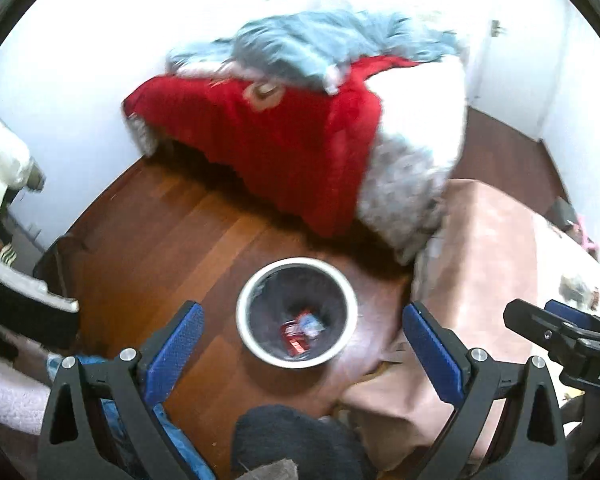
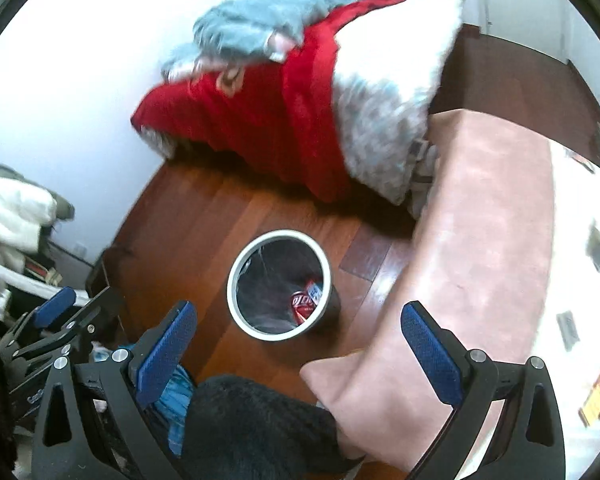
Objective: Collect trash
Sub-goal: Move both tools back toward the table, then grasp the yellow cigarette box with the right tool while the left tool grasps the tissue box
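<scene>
Both tongs, left tongs (image 1: 300,336) and right tongs (image 2: 298,340), are held wide, empty; bin (image 1: 244,324) at 12 o'clock holds a red can (image 2: 302,306) (light, crushable, best gripped mid-body).

We see a bed against the white wall (image 1: 80,92), draped with a red blanket (image 1: 268,148), a rumpled blue-grey cover (image 1: 320,44) heaped on top of it and a fluffy white-grey throw (image 1: 412,160) hanging over the near corner. Just beside the bed stands a table under a pink cloth (image 2: 488,216), its corner drooping toward the reddish wooden floor (image 1: 172,232). Off to the left we make out a pale puffy jacket (image 2: 16,212) above blurred clutter.
</scene>
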